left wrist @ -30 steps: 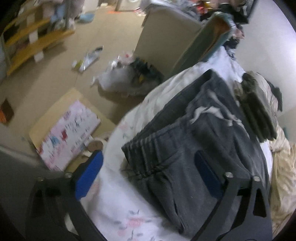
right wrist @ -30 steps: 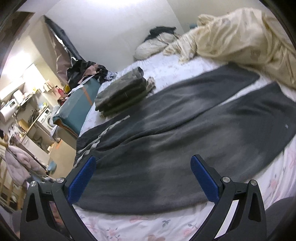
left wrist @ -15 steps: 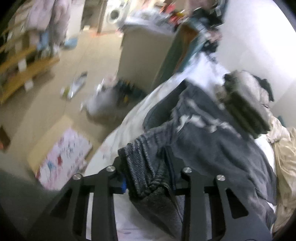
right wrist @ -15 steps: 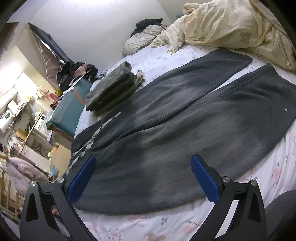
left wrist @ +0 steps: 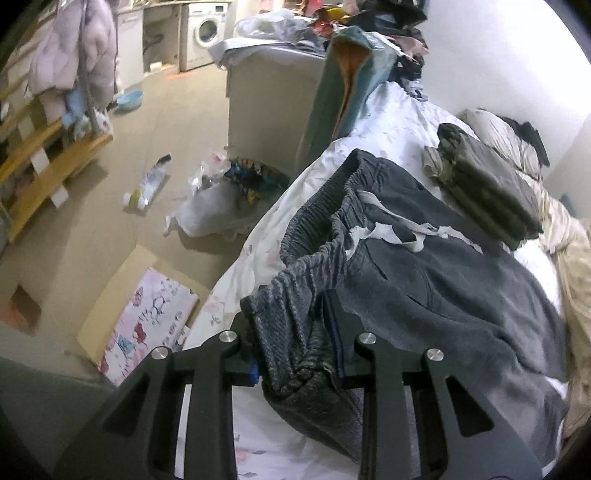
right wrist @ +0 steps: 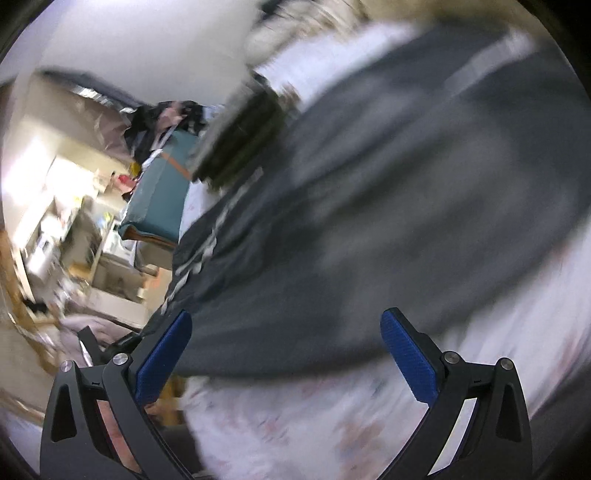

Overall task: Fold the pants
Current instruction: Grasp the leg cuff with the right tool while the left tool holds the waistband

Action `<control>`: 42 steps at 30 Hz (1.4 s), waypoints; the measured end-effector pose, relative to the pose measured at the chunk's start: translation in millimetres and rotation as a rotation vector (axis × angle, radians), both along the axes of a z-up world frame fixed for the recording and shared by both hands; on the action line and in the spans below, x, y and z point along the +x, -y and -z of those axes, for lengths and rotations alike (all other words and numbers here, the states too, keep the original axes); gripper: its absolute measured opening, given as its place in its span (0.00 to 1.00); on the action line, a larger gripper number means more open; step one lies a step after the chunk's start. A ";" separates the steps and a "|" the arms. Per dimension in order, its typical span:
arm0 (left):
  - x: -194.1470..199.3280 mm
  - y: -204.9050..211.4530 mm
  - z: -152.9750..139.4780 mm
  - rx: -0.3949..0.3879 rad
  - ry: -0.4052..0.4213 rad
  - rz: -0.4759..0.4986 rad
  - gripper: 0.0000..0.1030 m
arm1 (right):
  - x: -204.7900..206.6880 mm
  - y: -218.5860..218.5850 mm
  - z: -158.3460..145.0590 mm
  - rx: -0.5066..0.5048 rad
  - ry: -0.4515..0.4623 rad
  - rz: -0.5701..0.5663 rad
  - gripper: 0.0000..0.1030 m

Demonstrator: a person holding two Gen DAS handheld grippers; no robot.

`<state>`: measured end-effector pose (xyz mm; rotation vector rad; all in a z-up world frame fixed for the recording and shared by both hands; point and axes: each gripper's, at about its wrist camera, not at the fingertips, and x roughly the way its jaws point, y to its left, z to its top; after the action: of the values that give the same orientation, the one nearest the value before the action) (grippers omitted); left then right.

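A: What does the left wrist view give that the right one doesn't?

B: A sharp look at the grip. The left gripper has its jaws closed on the ribbed waistband of the grey pants, at the near corner, and the cloth bunches between the fingers. The pale drawstring lies loose across the front. The pants are on the bed, waist near its left edge, and a folded stack of dark green clothes sits on the sheet beyond them, just apart.

A: And off the bed?

B: Only that view shows the floor: a flowered box on flat cardboard, a white plastic bag of rubbish, a washing machine far at the back, and a wooden shelf on the left.

A: The right wrist view?

B: Heavily blurred. The right gripper has its jaws wide apart, holding nothing, at the near edge of the pants. It alone shows the legs running off to the far right. The green stack is a smear beyond them, with a teal cushion to its left.

A: Any writing or brand?

B: None that can be read in either view.
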<state>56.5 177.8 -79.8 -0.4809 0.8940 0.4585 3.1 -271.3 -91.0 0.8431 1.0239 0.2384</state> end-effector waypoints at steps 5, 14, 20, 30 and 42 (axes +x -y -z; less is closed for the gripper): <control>4.6 1.3 -0.8 0.016 -0.019 0.010 0.23 | -28.6 -21.9 41.8 0.099 -0.105 0.068 1.00; 9.8 10.9 4.3 0.110 -0.077 0.017 0.23 | -7.2 15.0 81.6 -0.073 -0.115 0.245 1.00; 11.7 13.7 9.1 0.154 -0.104 0.011 0.23 | -1.7 123.3 88.5 0.034 -0.065 0.537 0.98; 11.5 8.9 25.0 0.172 -0.143 0.038 0.23 | 2.0 283.1 67.1 -0.120 -0.084 0.921 0.96; 12.1 10.2 28.6 0.170 -0.166 0.059 0.23 | 0.8 374.8 65.7 -0.364 -0.221 1.175 0.10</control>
<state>68.6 167.6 -108.4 -0.2632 1.0162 0.5211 3.9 -646.1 -156.7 1.0108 0.5974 -1.0231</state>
